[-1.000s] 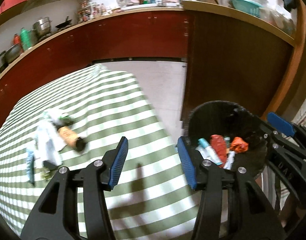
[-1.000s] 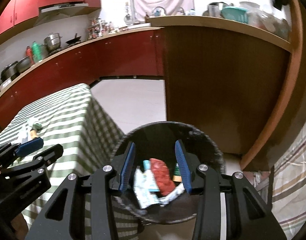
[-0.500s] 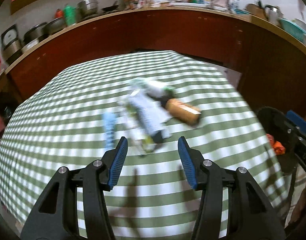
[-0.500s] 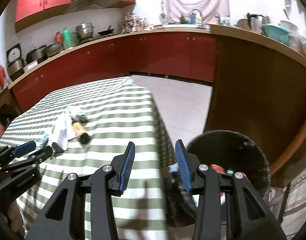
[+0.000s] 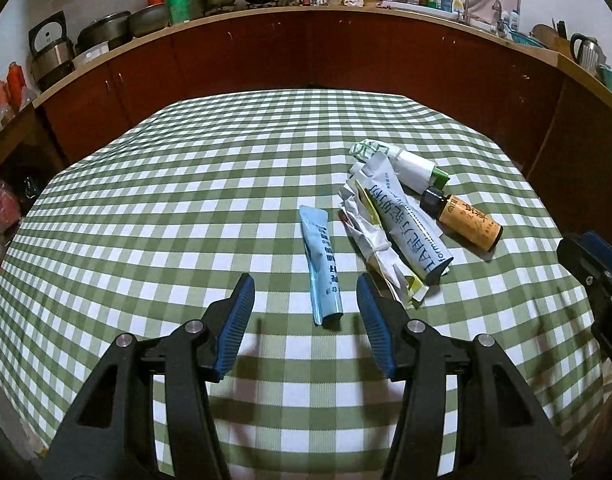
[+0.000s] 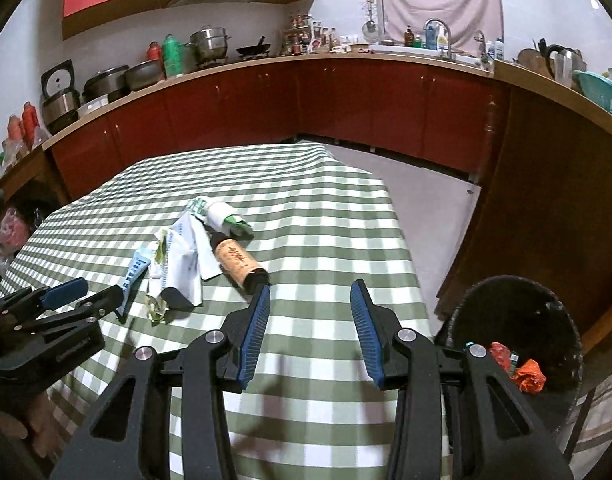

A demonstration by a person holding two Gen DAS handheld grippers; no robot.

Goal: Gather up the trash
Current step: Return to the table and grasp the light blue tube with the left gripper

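Observation:
Trash lies on the green checked tablecloth (image 5: 146,216): a flat light blue tube (image 5: 321,264), a white tube with blue print (image 5: 410,228) over crumpled wrappers (image 5: 380,258), a brown bottle with a black cap (image 5: 464,220) and a white and green container (image 5: 414,166). My left gripper (image 5: 304,312) hovers open just before the blue tube's near end, nothing between its fingers. My right gripper (image 6: 309,322) is open and empty above the table's right side, the brown bottle (image 6: 238,260) just beyond its left finger. A black bin (image 6: 518,336) holding red trash stands at the right.
Red kitchen cabinets (image 5: 346,52) with a crowded worktop curve round behind the table. A brown counter wall (image 6: 546,200) rises behind the bin, with pale floor (image 6: 426,184) between table and cabinets. The right gripper's blue tip (image 5: 598,252) shows at the left wrist view's right edge.
Both grippers have swung left from over the black bin to over the table. The trash pile now lies in front of them, and the bin has slid to the right.

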